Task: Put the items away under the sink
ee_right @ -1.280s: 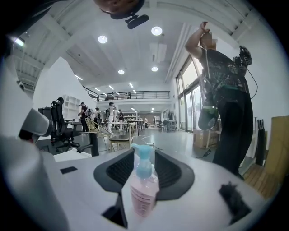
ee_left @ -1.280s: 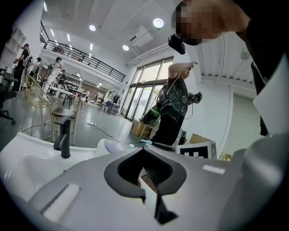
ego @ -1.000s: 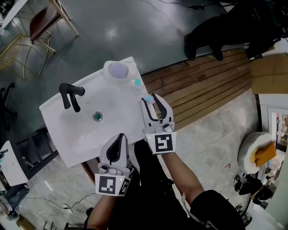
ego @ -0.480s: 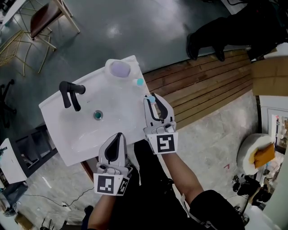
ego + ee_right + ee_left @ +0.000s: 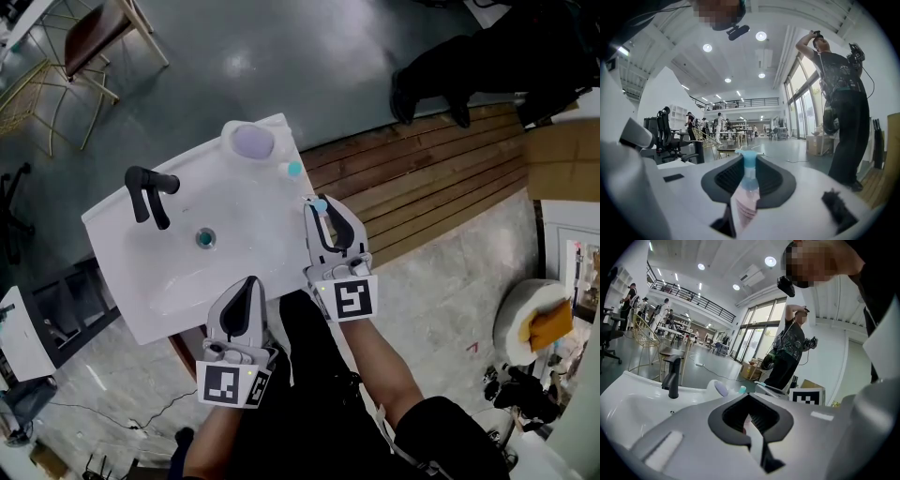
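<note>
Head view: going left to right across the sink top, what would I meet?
faucet → drain → purple dish → teal cap → bottle

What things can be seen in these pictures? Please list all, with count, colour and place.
sink: 1, white, centre
faucet: 1, black, sink's left side
drain: 1, teal-looking, basin middle
lilac item: 1, sink's far corner
small container: 1, teal top, sink's right rim
held bottle: 1, clear, teal cap, in the right claw
wooden slats: brown, floor at right
chair: 1, brown seat, top left
bystander: 1, dark clothes, top right
left claw: grey, shut, empty
right claw: grey, just been closing, grips the held bottle
</note>
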{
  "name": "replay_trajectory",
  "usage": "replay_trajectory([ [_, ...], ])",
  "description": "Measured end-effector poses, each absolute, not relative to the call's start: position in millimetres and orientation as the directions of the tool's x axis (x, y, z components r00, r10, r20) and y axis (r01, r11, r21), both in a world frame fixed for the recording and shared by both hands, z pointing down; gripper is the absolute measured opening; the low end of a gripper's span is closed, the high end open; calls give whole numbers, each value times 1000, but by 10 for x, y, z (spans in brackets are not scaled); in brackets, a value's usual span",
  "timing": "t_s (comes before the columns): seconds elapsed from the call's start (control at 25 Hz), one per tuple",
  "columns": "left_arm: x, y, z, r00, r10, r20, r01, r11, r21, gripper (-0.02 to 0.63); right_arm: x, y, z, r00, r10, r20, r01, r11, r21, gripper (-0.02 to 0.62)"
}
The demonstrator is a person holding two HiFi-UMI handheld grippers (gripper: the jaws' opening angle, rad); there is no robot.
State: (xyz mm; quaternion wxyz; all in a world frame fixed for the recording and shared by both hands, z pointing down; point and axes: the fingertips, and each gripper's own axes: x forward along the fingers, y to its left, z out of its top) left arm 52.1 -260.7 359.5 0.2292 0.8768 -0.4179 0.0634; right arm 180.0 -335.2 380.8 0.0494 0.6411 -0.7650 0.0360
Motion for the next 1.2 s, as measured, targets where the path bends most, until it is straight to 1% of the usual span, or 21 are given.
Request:
replay_trajectory([
  [0.08,522,-2598,3596,643,-703,302,-761,-545,352,6,1803,-3337,3806,-175,-977,118,-984,176,3,74],
  [0.24,514,-2583,3609,643,-704,302,-761,-545,353,6,1800,-3329,3820,-176,-977,121,-984,176,-7,72],
  [0.72,461,-2585,3607,631,-713,305,-771,-531,352,6,1772,-3251,3781,-196,-978,73,-981,195,-8,71],
  [1.2,447,-2524,3559,625,-722,296,-774,-525,353,6,1700,-3136,3676,-230,-972,41,-973,232,23,71],
])
